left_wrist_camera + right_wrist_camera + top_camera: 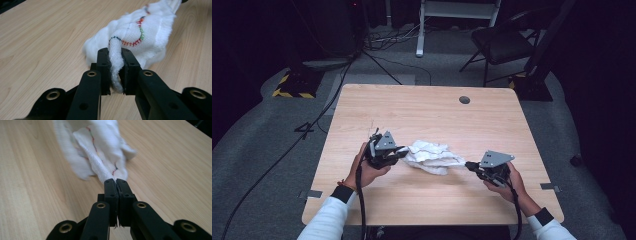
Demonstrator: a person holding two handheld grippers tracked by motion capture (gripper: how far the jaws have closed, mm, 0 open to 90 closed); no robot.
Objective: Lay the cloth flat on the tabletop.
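Two tongs, left (pixel 401 153) and right (pixel 470 164), each clenched on one white cloth (pixel 431 156) (colourfully stitched).

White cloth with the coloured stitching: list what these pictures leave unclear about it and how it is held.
- High view: the white crumpled cloth with coloured stitching is too small for its stitching or full shape to be read.
- Left gripper view: the left gripper hides the pinched fold's lower end.
- Right gripper view: the cloth is blurred, and the right gripper covers the clamped edge.
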